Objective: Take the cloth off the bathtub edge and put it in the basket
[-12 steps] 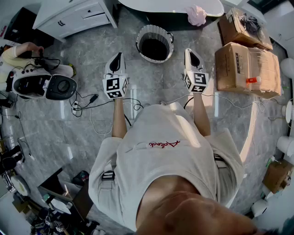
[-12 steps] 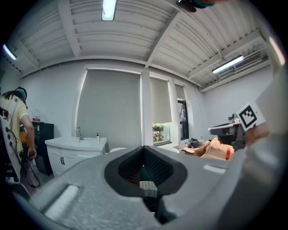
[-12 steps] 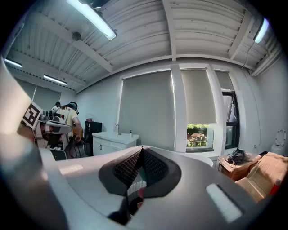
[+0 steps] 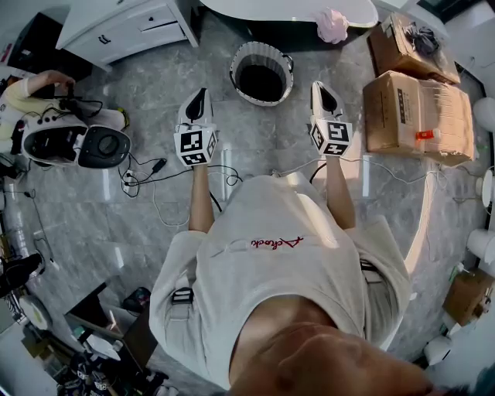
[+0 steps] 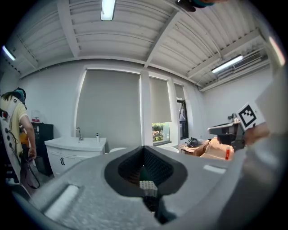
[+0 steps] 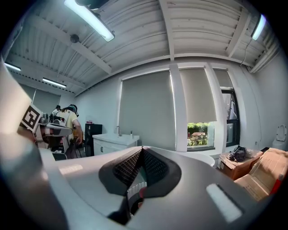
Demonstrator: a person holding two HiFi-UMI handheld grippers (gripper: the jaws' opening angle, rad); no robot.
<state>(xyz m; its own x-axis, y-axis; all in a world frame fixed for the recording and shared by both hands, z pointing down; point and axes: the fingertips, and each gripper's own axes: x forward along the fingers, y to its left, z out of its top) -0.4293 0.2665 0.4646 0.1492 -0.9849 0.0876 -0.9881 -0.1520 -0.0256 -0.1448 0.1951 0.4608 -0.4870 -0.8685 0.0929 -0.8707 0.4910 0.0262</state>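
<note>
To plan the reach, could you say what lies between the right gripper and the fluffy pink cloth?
In the head view, only bare grey marble floor up to the bathtub's dark side.

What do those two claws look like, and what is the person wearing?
The left claw and right claw are light grey, rounded shells, each with a black teardrop-shaped hollow. Behind each sits a cube with black-and-white square markers. The pads inside are black and bumpy. The person wears a white short-sleeved shirt with red writing.

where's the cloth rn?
Head view, upper right: the pink cloth sits on the bathtub edge, right of and beyond the basket, beside the cardboard box.
</note>
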